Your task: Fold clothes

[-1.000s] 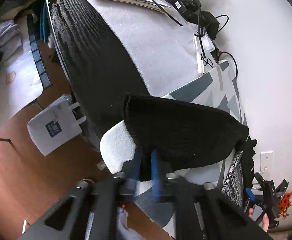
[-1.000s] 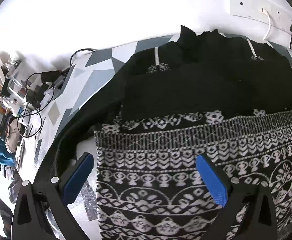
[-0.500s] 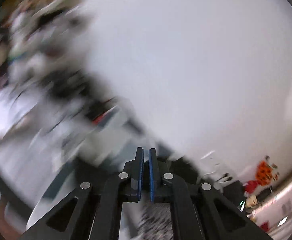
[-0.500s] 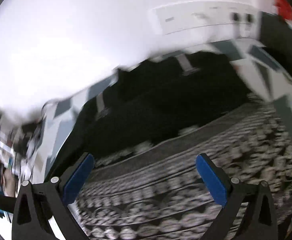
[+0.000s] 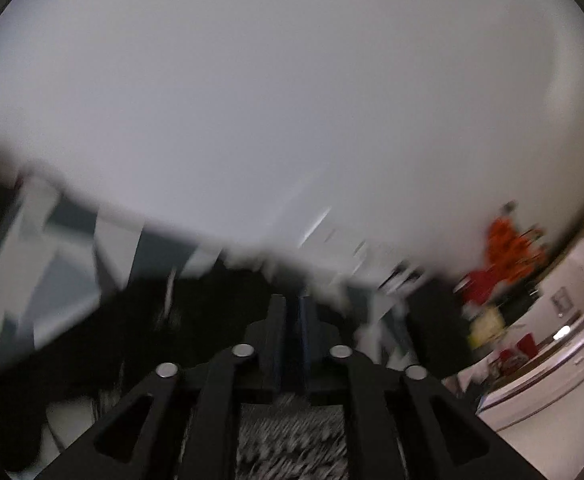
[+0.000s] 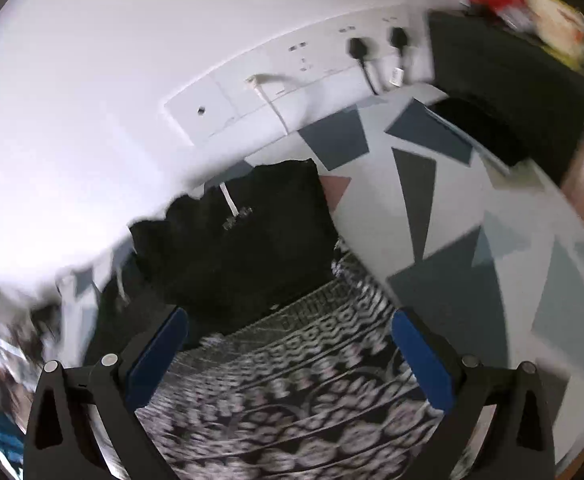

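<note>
A black knit garment with a black-and-white patterned band (image 6: 292,380) lies on a table with a grey, white and blue geometric cloth (image 6: 471,208). Its plain black part (image 6: 252,240) reaches toward the wall. My right gripper (image 6: 288,332) is open and empty, hovering above the patterned band. In the blurred left wrist view, my left gripper (image 5: 291,312) has its jaws close together above the dark garment (image 5: 152,320), with the patterned band (image 5: 292,432) below it. I cannot tell whether fabric is pinched between them.
A white wall with a socket strip and plugged cables (image 6: 311,60) runs behind the table. A black box (image 6: 503,80) stands at the table's far right. Red and orange objects (image 5: 507,248) and a white appliance (image 5: 551,344) show blurred at the right.
My left gripper has swung fast from the table's left end, where it pinched a black fabric flap, toward the wall side. My right gripper has turned right, still open.
</note>
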`<state>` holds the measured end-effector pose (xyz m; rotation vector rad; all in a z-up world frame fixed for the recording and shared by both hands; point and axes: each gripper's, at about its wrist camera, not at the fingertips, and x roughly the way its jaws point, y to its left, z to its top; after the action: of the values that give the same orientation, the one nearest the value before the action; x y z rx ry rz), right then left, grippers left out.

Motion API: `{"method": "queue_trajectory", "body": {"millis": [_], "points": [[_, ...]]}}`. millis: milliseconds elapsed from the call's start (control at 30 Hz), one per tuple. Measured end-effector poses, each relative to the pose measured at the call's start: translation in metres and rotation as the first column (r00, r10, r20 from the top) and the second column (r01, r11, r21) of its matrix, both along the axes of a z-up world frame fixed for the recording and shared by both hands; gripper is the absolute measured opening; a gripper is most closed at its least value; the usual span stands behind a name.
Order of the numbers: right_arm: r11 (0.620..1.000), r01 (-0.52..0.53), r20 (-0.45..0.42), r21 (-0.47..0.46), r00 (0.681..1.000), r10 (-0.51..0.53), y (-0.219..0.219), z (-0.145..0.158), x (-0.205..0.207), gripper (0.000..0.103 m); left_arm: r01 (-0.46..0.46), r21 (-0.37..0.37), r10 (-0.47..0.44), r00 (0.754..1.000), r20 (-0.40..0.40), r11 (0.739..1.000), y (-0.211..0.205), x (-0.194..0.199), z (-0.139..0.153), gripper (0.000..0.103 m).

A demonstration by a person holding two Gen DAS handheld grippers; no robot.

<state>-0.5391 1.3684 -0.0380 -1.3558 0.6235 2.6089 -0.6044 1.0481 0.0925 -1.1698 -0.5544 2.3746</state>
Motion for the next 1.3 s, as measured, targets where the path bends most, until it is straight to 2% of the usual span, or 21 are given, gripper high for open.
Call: {"method": "queue_trajectory", "body": {"millis": [100, 200, 300, 400, 433, 467, 500, 533, 633, 700, 767, 867, 900, 933, 1033, 1167, 1233, 1300], "points": [[0.998, -0.067, 0.034, 0.007, 0.997, 0.066, -0.007, -0.016, -0.016, 0.102, -0.114, -0.038, 0.119, 0.982, 0.147, 0.993, -0.033, 0.015, -0.056, 0.017], [0.990, -0.135, 0.052, -0.029, 0.989, 0.136, -0.026, -0.030, -0.029, 0.102, -0.258, -0.049, 0.262, 0.931, 0.254, 0.965, -0.080, 0.055, -0.095, 0.032], [0.978, -0.204, 0.061, -0.046, 0.977, 0.206, -0.056, -0.037, -0.038, 0.102, -0.425, -0.091, 0.431, 0.848, 0.307, 0.901, -0.141, 0.103, -0.126, 0.037], [0.960, -0.276, 0.071, -0.056, 0.957, 0.280, -0.091, -0.038, -0.046, 0.102, -0.573, -0.131, 0.582, 0.748, 0.320, 0.809, -0.196, 0.139, -0.145, 0.050], [0.953, -0.299, 0.070, -0.052, 0.951, 0.302, -0.103, -0.037, -0.048, 0.102, -0.611, -0.138, 0.619, 0.719, 0.316, 0.779, -0.214, 0.147, -0.149, 0.050], [0.946, -0.321, 0.070, -0.047, 0.943, 0.324, -0.114, -0.035, -0.050, 0.102, -0.628, -0.150, 0.641, 0.707, 0.300, 0.763, -0.225, 0.151, -0.150, 0.050], [0.940, -0.339, 0.067, -0.042, 0.938, 0.341, -0.123, -0.033, -0.052, 0.102, -0.637, -0.164, 0.654, 0.703, 0.279, 0.754, -0.232, 0.153, -0.152, 0.050], [0.934, -0.354, 0.063, -0.041, 0.932, 0.356, -0.132, -0.031, -0.054, 0.102, -0.626, -0.176, 0.649, 0.715, 0.260, 0.760, -0.235, 0.152, -0.153, 0.050], [0.921, -0.387, 0.055, -0.046, 0.920, 0.389, -0.155, -0.025, -0.057, 0.102, -0.543, -0.231, 0.586, 0.784, 0.205, 0.807, -0.223, 0.135, -0.153, 0.050], [0.914, -0.403, 0.055, -0.045, 0.913, 0.405, -0.167, -0.024, -0.057, 0.102, -0.515, -0.303, 0.574, 0.805, 0.149, 0.802, -0.216, 0.123, -0.153, 0.050], [0.908, -0.417, 0.060, -0.036, 0.906, 0.418, -0.178, -0.024, -0.054, 0.103, -0.524, -0.304, 0.582, 0.800, 0.143, 0.795, -0.222, 0.114, -0.158, 0.050], [0.908, -0.419, 0.069, -0.031, 0.905, 0.420, -0.182, -0.026, -0.050, 0.103, -0.551, -0.247, 0.596, 0.782, 0.181, 0.797, -0.236, 0.104, -0.170, 0.047], [0.907, -0.419, 0.072, -0.029, 0.905, 0.420, -0.183, -0.026, -0.049, 0.103, -0.559, -0.231, 0.600, 0.780, 0.180, 0.796, -0.239, 0.103, -0.169, 0.033], [0.910, -0.413, 0.075, -0.029, 0.907, 0.414, -0.181, -0.027, -0.046, 0.103, -0.561, -0.227, 0.600, 0.782, 0.170, 0.796, -0.241, 0.103, -0.164, 0.008], [0.924, -0.381, 0.080, -0.039, 0.920, 0.383, -0.169, -0.030, -0.041, 0.103, -0.563, -0.216, 0.594, 0.795, 0.124, 0.798, -0.243, 0.103, -0.143, 0.009], [0.946, -0.317, 0.080, -0.071, 0.943, 0.322, -0.145, -0.035, -0.040, 0.103, -0.597, -0.188, 0.615, 0.787, 0.054, 0.780, -0.249, 0.094, -0.105, 0.008], [0.954, -0.286, 0.073, -0.089, 0.953, 0.292, -0.134, -0.036, -0.039, 0.103, -0.613, -0.154, 0.620, 0.785, -0.002, 0.775, -0.247, 0.080, -0.076, 0.008], [0.961, -0.255, 0.059, -0.104, 0.963, 0.262, -0.119, -0.035, -0.038, 0.103, -0.600, -0.130, 0.593, 0.800, -0.089, 0.789, -0.230, 0.060, -0.041, 0.008]]}}
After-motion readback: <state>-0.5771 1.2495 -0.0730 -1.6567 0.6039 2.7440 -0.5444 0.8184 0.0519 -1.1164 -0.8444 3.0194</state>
